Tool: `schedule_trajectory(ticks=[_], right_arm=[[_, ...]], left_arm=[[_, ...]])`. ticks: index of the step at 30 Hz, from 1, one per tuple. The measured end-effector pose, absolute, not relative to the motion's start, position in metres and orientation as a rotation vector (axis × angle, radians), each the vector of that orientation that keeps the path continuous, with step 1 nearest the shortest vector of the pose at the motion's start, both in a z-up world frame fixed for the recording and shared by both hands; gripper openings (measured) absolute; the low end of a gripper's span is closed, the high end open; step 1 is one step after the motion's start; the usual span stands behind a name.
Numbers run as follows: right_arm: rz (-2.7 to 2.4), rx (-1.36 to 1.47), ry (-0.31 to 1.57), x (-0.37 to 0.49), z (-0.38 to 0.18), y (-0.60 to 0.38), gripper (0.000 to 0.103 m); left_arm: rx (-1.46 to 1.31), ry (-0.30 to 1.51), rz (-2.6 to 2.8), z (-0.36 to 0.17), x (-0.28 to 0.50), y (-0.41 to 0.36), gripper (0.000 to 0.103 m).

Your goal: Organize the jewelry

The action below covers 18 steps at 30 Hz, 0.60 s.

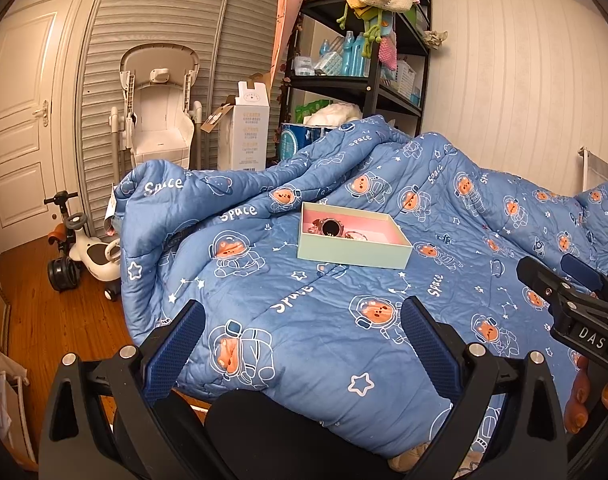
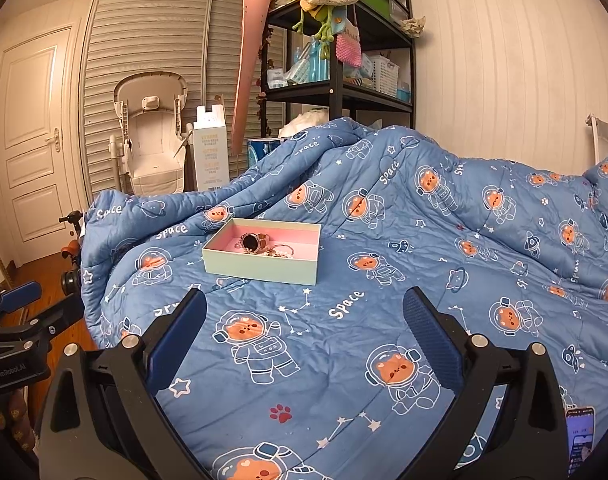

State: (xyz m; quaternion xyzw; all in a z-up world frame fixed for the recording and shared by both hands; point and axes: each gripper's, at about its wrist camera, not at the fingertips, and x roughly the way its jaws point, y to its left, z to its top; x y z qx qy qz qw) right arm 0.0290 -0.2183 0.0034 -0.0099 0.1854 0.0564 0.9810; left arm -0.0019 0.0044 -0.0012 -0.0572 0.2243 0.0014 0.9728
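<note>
A pale green box (image 1: 354,254) (image 2: 260,270) with a pink lining lies on the blue space-print quilt (image 1: 304,340) (image 2: 344,340). Inside it sit a round dark-faced watch (image 1: 329,227) (image 2: 253,242) and a tangle of thin chains (image 1: 356,235) (image 2: 280,252). My left gripper (image 1: 304,320) is open, held well short of the box with nothing between its fingers. My right gripper (image 2: 304,312) is open too, near the box's front edge and empty. The right gripper (image 1: 560,276) also shows at the right edge of the left wrist view.
The quilt bunches into high folds behind the box. Beyond the bed stand a black shelf unit (image 1: 364,80), a white high chair (image 1: 156,112), a tall white carton (image 1: 246,128) and a child's ride-on toy (image 1: 84,256) on the wood floor. A phone (image 2: 580,436) lies at the lower right.
</note>
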Motion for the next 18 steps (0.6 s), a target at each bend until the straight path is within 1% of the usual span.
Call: schedule_trajectory(ticks=[18], right_arm=[[0.12, -0.026, 0.375, 0.0302, 0.0044, -0.216, 0.097]], left_arm=[[-0.115, 0.445, -0.002, -0.0011, -0.0022, 0.0031, 0.096]])
